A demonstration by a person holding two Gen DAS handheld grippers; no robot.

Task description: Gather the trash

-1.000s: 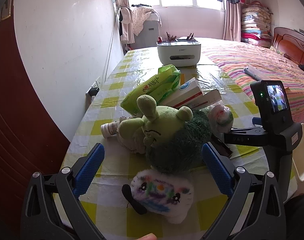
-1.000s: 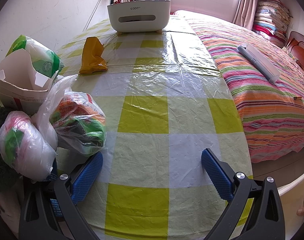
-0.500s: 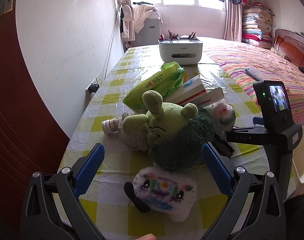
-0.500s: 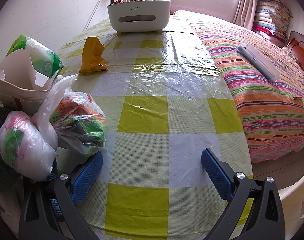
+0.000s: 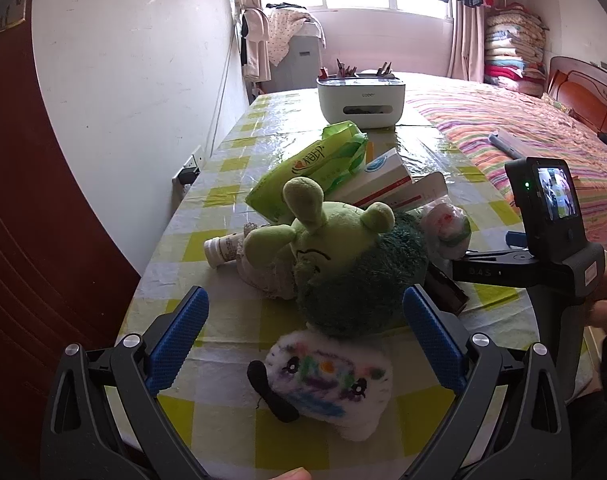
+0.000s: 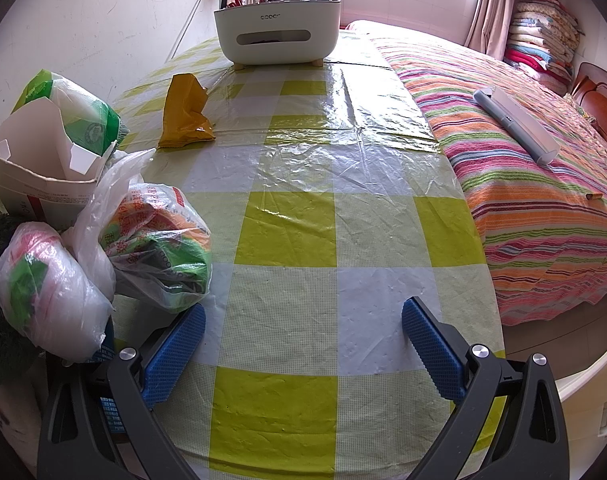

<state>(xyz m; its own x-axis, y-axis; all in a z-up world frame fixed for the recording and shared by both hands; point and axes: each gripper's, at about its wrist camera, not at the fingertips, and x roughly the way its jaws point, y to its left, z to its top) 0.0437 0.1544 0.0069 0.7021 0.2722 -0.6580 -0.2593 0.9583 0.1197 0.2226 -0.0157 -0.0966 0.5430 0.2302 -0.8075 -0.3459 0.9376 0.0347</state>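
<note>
Hovering: left tongs [image 5: 305,336] and right tongs [image 6: 303,354] (both agape) over table [image 6: 299,216].

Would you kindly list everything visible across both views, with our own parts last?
table: 1, yellow-white check, centre
organiser box: 1, white, far end of table
wrapper: 1, yellow, crumpled, before the organiser box
plastic bags: 2, clear, stuffed, left edge of right view
carton: 1, white, open, behind the plastic bags
green pack: 1, beside carton
plush toys: 2, green and white, near left gripper
bottle: 1, white, lying
bed: 1, striped, right
left gripper: jaws open
right gripper: jaws open
</note>
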